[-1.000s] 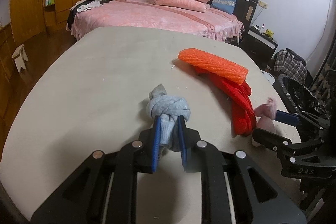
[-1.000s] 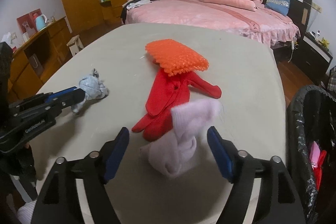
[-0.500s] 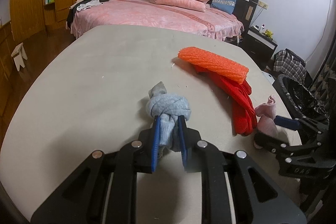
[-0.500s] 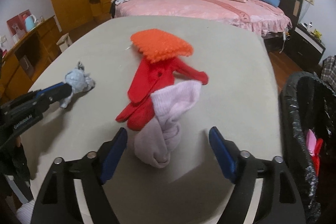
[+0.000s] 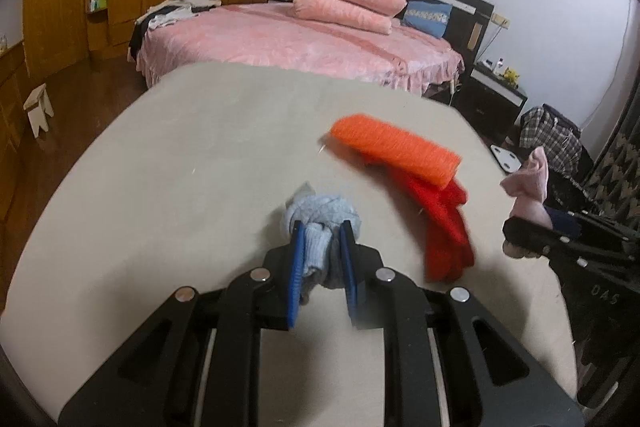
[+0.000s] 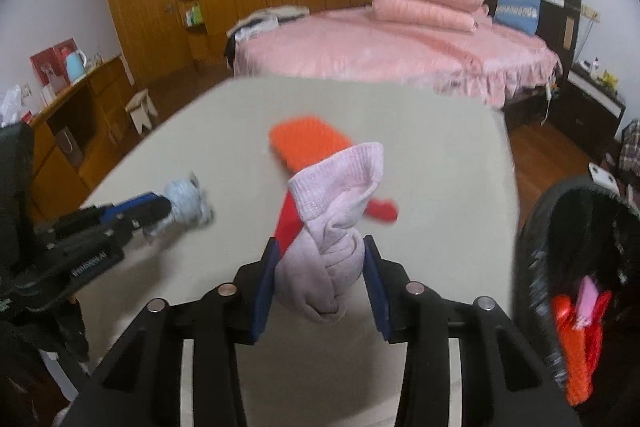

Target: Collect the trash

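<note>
The left hand-held gripper (image 5: 320,247) is clamped narrow on a knotted blue sock (image 5: 320,215) at the bench (image 5: 180,187). The right hand-held gripper (image 6: 320,267) is closing on a pink sock (image 6: 332,227) – beside the black bin (image 6: 536,267).

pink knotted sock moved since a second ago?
Yes. The pink knotted sock has risen off the table, now between the closing jaws of the right gripper, hiding more of the red glove.
</note>
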